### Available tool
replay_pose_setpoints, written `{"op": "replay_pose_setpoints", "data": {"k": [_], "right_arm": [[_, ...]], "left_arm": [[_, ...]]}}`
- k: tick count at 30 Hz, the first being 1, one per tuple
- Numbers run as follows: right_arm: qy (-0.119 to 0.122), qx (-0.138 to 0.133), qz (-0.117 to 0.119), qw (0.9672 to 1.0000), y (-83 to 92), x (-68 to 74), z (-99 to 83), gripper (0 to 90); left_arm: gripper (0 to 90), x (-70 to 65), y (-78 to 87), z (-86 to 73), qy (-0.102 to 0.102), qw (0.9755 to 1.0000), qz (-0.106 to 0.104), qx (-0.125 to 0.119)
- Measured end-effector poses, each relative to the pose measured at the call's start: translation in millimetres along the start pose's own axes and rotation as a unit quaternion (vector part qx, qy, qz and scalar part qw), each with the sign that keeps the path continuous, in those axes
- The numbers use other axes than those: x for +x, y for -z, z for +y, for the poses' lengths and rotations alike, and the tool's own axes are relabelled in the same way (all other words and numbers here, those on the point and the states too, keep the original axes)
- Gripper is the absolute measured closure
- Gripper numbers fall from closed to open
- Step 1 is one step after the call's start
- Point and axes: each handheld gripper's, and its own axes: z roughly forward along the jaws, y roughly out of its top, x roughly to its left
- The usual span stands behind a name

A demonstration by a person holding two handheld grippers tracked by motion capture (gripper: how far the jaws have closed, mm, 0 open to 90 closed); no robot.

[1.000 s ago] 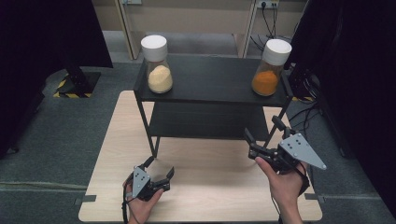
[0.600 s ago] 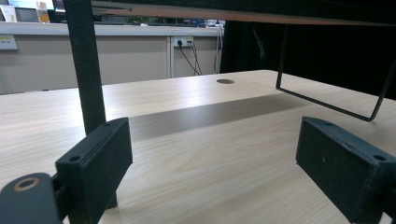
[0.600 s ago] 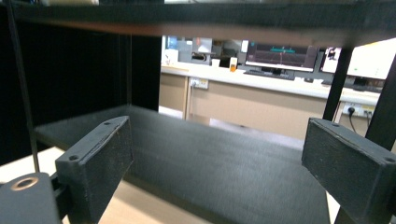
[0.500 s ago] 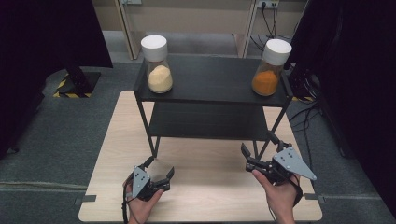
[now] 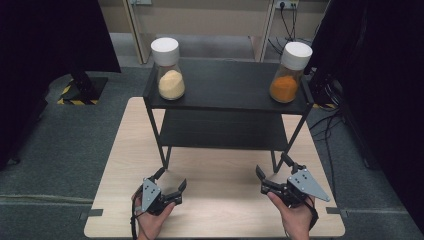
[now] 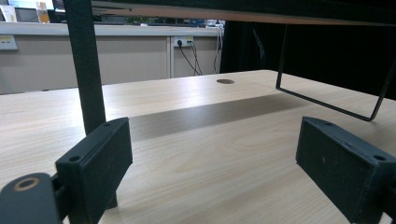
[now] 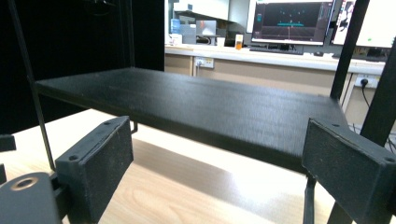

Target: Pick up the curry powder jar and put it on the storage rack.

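Two grippers, left gripper and right gripper, jaws apart, empty. Black two-tier metal shelf rack just ahead of fingertips; glass jars of pale powder and orange powder well beyond, on top. Risk: jaw clips rack leg, jars topple.

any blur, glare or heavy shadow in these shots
High view: soft overall, dark at both sides, a faint sheen on the table. Left gripper view: the rack's shadow bands the wood, jaws sharp. Right gripper view: lower shelf slightly smeared, bright monitor behind.
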Motion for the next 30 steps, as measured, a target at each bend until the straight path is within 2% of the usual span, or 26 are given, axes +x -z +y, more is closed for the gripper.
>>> {"op": "replay_pose_setpoints", "data": {"k": [21,30], "right_arm": [[-0.001,0.048,-0.013,0.9988,-1.8,3.2,-50.9,9.3],[-0.002,0.066,-0.015,0.9977,-2.8,4.0,-63.6,9.3]], "left_arm": [[10.3,-0.2,0.1,-0.2,-0.001,1.0,0.0,-0.001],[10.3,-0.2,-0.1,0.0,-0.001,1.0,0.0,0.0]]}}
